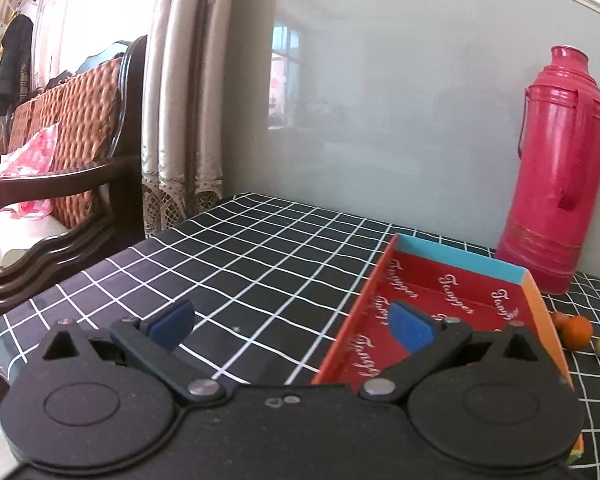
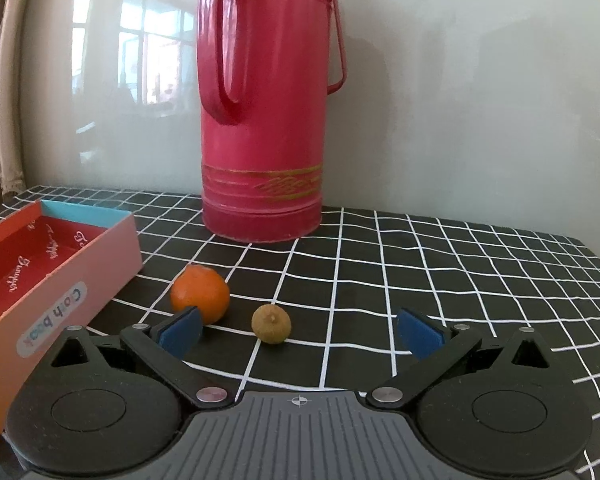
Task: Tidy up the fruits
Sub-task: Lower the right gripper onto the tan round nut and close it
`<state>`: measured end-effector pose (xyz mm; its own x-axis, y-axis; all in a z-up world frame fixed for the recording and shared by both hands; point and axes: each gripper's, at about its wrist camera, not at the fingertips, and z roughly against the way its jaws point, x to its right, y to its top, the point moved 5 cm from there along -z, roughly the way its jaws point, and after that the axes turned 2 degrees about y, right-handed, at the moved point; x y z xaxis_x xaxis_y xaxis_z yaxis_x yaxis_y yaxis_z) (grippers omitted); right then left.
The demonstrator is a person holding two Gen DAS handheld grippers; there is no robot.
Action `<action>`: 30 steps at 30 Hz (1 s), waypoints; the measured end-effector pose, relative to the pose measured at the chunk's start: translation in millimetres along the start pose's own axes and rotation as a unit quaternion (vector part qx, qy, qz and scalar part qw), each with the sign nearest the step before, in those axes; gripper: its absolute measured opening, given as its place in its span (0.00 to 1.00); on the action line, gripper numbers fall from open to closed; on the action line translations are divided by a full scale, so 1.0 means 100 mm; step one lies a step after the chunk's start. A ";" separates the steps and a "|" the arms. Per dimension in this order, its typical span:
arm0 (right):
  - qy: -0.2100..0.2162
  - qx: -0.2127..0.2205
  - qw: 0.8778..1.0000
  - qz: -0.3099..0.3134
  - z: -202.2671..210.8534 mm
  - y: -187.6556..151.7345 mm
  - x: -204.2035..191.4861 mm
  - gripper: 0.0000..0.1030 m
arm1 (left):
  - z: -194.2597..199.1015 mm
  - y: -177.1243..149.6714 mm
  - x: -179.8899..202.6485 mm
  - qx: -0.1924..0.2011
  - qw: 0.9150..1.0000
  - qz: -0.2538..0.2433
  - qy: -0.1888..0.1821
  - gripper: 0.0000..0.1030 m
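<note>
The right gripper (image 2: 298,330) has its blue-padded fingers (image 2: 180,330) spread wide with nothing between them, and the small brownish fruit (image 2: 271,324) lies on the bench just ahead, slightly toward the box side of the midline. The orange (image 2: 200,294) sits a little farther on, touching or nearly touching one pad, on the side facing the open box (image 2: 100,254). Both fruits are roundish, so no long axis dictates the approach. The red thermos (image 2: 262,120) stands behind them near the bench's back edge. The left gripper (image 1: 290,326), fingers also apart and empty, hangs over the box's near end, well apart from the fruit; the right is clearly nearer.
</note>
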<state>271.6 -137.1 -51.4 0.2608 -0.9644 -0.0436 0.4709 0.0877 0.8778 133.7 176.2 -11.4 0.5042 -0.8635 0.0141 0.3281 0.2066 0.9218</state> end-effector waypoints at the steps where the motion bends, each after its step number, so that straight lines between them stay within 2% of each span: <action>1: 0.000 -0.001 1.000 0.001 -0.03 0.01 0.00 0.96 | -0.01 0.00 -0.02 -0.001 1.000 0.000 0.001 0.94; 3: 0.002 -0.007 1.000 0.002 -0.09 0.02 0.00 0.82 | -0.03 0.00 -0.07 -0.001 1.000 0.002 0.004 0.94; 4: 0.004 -0.012 1.000 0.001 -0.12 0.02 0.00 0.79 | -0.04 0.00 -0.09 -0.001 1.000 0.002 0.006 0.94; 8: 0.005 -0.024 1.000 0.000 -0.23 0.01 0.00 0.75 | -0.07 0.01 -0.20 -0.002 1.000 0.011 0.014 0.94; 10: 0.005 -0.027 1.000 0.000 -0.27 0.02 -0.01 0.70 | -0.08 0.01 -0.25 -0.004 1.000 0.015 0.019 0.94; 12: 0.006 -0.033 0.999 0.001 -0.31 0.02 -0.01 0.60 | -0.10 0.01 -0.30 -0.006 1.000 0.018 0.023 0.94; 15: 0.008 -0.045 0.999 0.000 -0.38 -0.01 -0.02 0.58 | -0.11 0.00 -0.37 -0.009 0.999 0.020 0.027 0.94; 17: 0.007 -0.057 0.998 0.002 -0.43 -0.02 -0.03 0.52 | -0.13 -0.01 -0.41 -0.013 0.999 0.019 0.029 0.94; 19: 0.013 -0.061 0.998 -0.005 -0.45 -0.03 -0.02 0.34 | -0.14 -0.04 -0.43 -0.020 0.999 0.016 0.032 0.94; 21: 0.023 -0.069 0.997 -0.010 -0.47 -0.04 -0.02 0.25 | -0.14 -0.04 -0.46 -0.020 0.999 0.017 0.034 0.94; 30: 0.027 -0.041 0.999 -0.010 -0.29 0.01 -0.08 0.26 | -0.09 -0.03 -0.54 -0.016 0.999 0.020 0.043 0.94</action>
<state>294.5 -121.8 -64.0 0.2943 -0.9517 -0.0876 0.5431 0.0911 0.8347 112.3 226.6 -18.6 0.5830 -0.8123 0.0161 0.3305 0.2552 0.9086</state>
